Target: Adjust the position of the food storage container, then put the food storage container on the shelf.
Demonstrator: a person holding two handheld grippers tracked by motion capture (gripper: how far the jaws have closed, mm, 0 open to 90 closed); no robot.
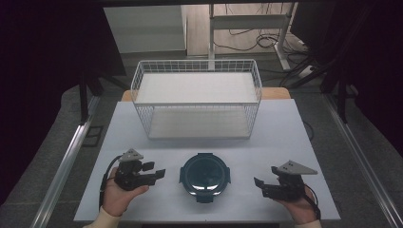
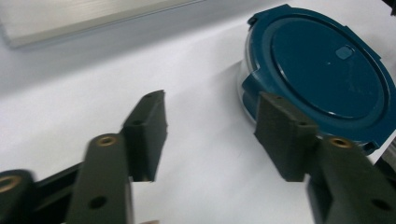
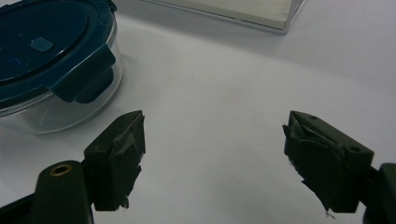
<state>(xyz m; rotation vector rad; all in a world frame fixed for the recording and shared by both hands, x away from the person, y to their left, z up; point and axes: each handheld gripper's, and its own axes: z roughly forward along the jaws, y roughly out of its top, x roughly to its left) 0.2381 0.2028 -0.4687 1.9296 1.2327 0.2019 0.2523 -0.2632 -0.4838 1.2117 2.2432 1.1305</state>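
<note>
Container (image 1: pixel 205 174) sits flat, lid up (round), between 2 open grippers.

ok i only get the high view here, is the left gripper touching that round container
Observer: No. In the left gripper view the left gripper is open, nothing between its jaws; the container lies just beyond one jaw.
Operator: what's under the lid
Observer: A clear glass bowl, seen in the right gripper view, with the blue lid's latch folded down over it.
Operator: and the right gripper
Observer: The right gripper is open over bare table, apart from the container.
</note>
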